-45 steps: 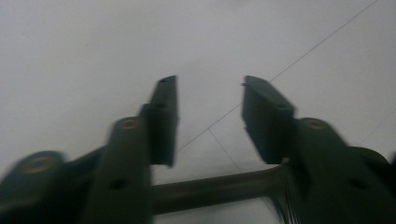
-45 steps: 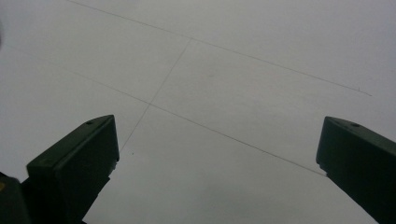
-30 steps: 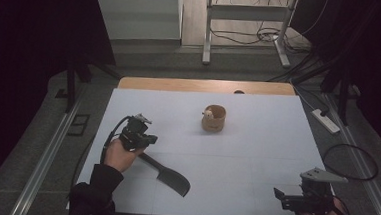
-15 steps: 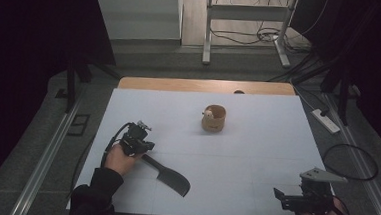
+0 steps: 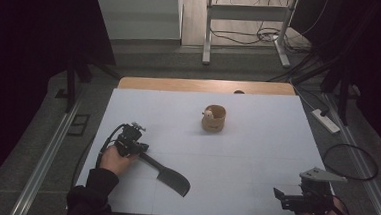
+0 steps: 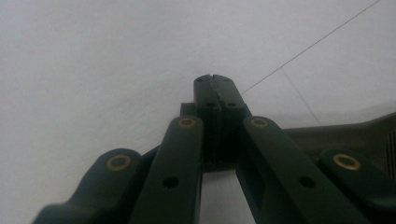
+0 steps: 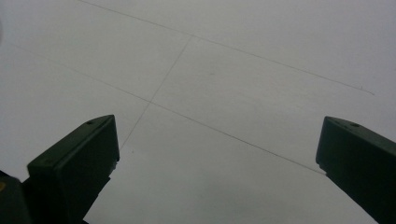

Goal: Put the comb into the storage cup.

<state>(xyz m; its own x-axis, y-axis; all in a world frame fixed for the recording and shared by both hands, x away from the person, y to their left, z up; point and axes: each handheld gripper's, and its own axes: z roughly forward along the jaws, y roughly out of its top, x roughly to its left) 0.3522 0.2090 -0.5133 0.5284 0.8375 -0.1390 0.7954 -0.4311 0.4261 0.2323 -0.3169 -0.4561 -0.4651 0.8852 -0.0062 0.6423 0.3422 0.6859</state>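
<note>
The white surface [image 5: 235, 155] carries a dark cleaver [image 5: 167, 173] near its front-left corner, blade toward the front edge, and a small wooden cup [image 5: 213, 118] well apart, toward the middle of the back half. The left gripper [image 5: 135, 145] has sunk over the last second, taking the cleaver's handle end down with it, so the knife now looks to lie flat on the surface. Its jaws are fully closed, seemingly clamped on the handle. I judge a release is near. The right gripper [image 5: 293, 200] waits at the front-right corner, jaws spread wide, holding nothing.
</note>
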